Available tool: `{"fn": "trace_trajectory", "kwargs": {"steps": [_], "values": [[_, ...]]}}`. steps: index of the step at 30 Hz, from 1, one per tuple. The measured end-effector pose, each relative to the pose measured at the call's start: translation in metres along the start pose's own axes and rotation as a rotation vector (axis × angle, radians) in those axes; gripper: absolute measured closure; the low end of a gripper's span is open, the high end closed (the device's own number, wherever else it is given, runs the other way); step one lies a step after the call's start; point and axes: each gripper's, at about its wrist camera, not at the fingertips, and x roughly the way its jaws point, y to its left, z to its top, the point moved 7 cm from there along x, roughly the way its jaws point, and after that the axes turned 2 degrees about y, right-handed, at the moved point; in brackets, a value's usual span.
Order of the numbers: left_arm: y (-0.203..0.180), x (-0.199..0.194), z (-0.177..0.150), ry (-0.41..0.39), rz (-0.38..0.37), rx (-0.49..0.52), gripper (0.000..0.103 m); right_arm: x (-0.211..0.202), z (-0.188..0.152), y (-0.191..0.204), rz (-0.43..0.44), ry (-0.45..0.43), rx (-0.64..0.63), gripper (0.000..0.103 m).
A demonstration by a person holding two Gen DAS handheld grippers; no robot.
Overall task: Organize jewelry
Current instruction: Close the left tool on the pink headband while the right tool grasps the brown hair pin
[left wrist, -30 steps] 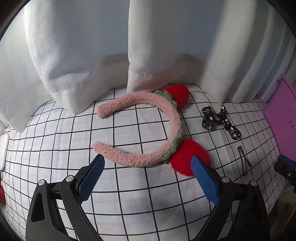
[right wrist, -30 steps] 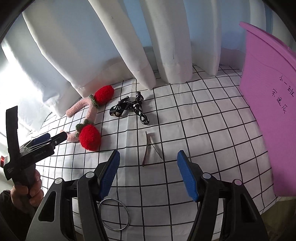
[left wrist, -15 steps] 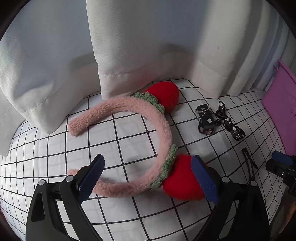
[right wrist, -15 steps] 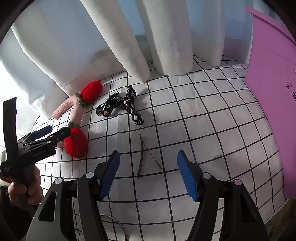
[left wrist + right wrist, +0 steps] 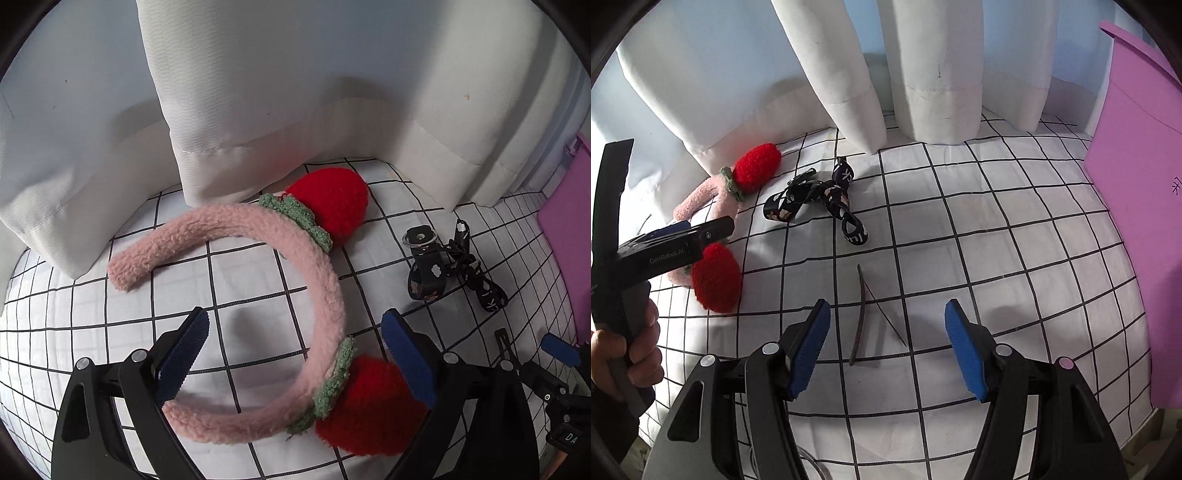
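On the far left of the right wrist view, a person's hand [image 5: 626,354] grips the black handle of the left gripper [image 5: 295,354], whose blue-padded jaws stand apart over the near curve of a fluffy pink headband [image 5: 317,273]. In the left wrist view one pad sits inside the arc of the headband and the other just outside it, beside the nearer of two red knitted strawberries [image 5: 369,402]; the pads do not press on the band, though whether they brush it cannot be told. The headband lies flat on a white cloth with a black grid [image 5: 1015,258], its open ends toward the left, and its farther strawberry [image 5: 332,203] lies close to the hem of a white curtain [image 5: 295,110]. Just to the right of the headband lies a black patterned ribbon bow [image 5: 820,195], loosely tangled, apart from the headband. Nearer the camera in the right wrist view, a thin dark hair clip [image 5: 862,314] lies sprung open in a narrow V on the cloth. The right gripper [image 5: 886,343] hovers over it with its blue pads wide apart, the clip between them and touched by neither. At the right edge, a purple folder [image 5: 1137,184] with handwriting on it stands tilted against the backdrop.
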Motion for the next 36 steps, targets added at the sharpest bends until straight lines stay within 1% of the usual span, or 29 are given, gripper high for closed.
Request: {"fn": "trace_trajectory", "kwargs": {"steps": [3,9,14,17,21,26,28,30,31,33,34,35,36], "values": [[0.002,0.006,-0.001,0.009,0.013,0.005,0.010,0.006,-0.002,-0.001,-0.008,0.013,0.000,0.041],[0.007,0.016,-0.002,0.029,0.031,-0.004,0.010,0.013,-0.001,0.003,-0.027,0.011,-0.024,0.041],[0.007,0.022,0.002,0.024,0.048,0.009,0.010,0.019,-0.001,0.007,-0.043,0.014,-0.044,0.041],[0.005,0.024,0.004,0.017,0.052,0.018,0.009,0.025,-0.002,0.010,-0.060,0.022,-0.059,0.041],[0.001,0.027,0.009,0.002,0.059,0.019,0.006,0.028,-0.002,0.013,-0.083,0.002,-0.093,0.041],[-0.002,0.027,0.009,-0.039,0.061,0.018,0.006,0.029,-0.001,0.015,-0.089,-0.030,-0.117,0.041],[-0.003,0.026,0.005,-0.048,0.062,0.019,0.006,0.029,-0.002,0.016,-0.081,-0.034,-0.122,0.042],[-0.005,0.022,-0.001,-0.053,0.060,0.022,0.011,0.029,-0.002,0.017,-0.076,-0.032,-0.127,0.044],[-0.007,0.021,-0.002,-0.055,0.055,0.028,0.014,0.025,-0.006,0.018,-0.072,-0.032,-0.131,0.047],[-0.012,0.018,-0.003,-0.061,0.044,0.047,0.027,0.024,-0.008,0.021,-0.071,-0.034,-0.146,0.057],[-0.015,0.017,-0.004,-0.065,0.039,0.054,0.031,0.023,-0.008,0.022,-0.073,-0.034,-0.151,0.068],[-0.017,0.015,-0.004,-0.067,0.034,0.057,0.037,0.023,-0.007,0.023,-0.074,-0.034,-0.154,0.080],[-0.021,0.013,-0.010,-0.070,0.031,0.058,0.047,0.023,-0.007,0.024,-0.074,-0.032,-0.155,0.085]]}}
